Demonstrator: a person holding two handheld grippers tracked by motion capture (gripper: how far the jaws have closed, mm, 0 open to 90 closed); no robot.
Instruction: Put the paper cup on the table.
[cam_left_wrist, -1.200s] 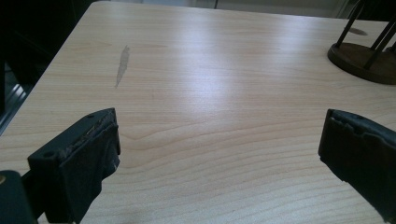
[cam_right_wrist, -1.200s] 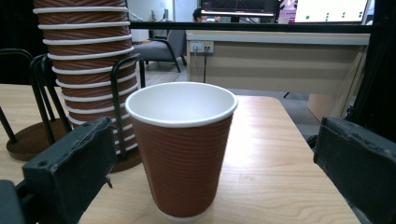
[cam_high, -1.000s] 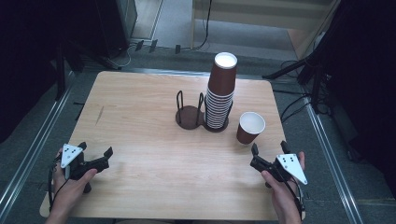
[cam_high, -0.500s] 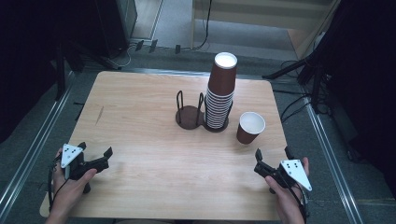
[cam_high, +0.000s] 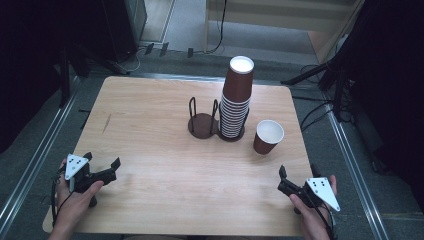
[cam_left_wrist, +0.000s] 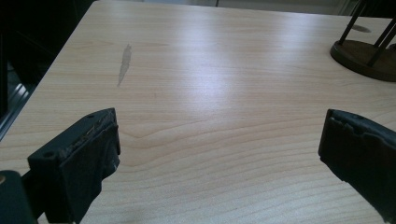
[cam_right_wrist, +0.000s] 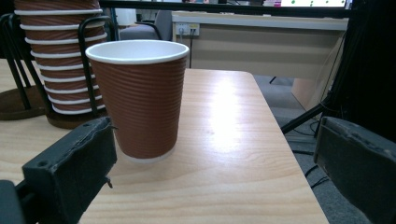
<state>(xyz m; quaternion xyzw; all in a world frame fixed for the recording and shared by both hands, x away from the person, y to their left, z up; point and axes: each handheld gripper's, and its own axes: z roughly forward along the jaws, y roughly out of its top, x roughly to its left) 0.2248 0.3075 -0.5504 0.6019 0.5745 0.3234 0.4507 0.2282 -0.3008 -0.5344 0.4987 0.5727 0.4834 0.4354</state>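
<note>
At the near left corner of the wooden bench (cam_high: 150, 115), the left gripper (cam_high: 102, 170) rests low with its jaws spread wide and nothing between them; in the left gripper view only bare wood lies ahead, so it looks parked out of the way rather than set up for a grasp. Toward the middle stands an empty dark wire cup holder (cam_high: 202, 120), its base touching a second holder that carries a tall stack of brown ribbed paper cups (cam_high: 235, 100), the uprights keeping the stack from tipping. Just right of the stack, apart from it, a single brown paper cup (cam_high: 268, 136) stands upright and mouth up on the bare bench. The right gripper (cam_high: 290, 180), near the front right edge, is also wide open and empty. In the right gripper view the cup (cam_right_wrist: 142, 98) stands ahead toward the left jaw, so this hand seems lined up to reach for it, probably around the ribbed wall.
</note>
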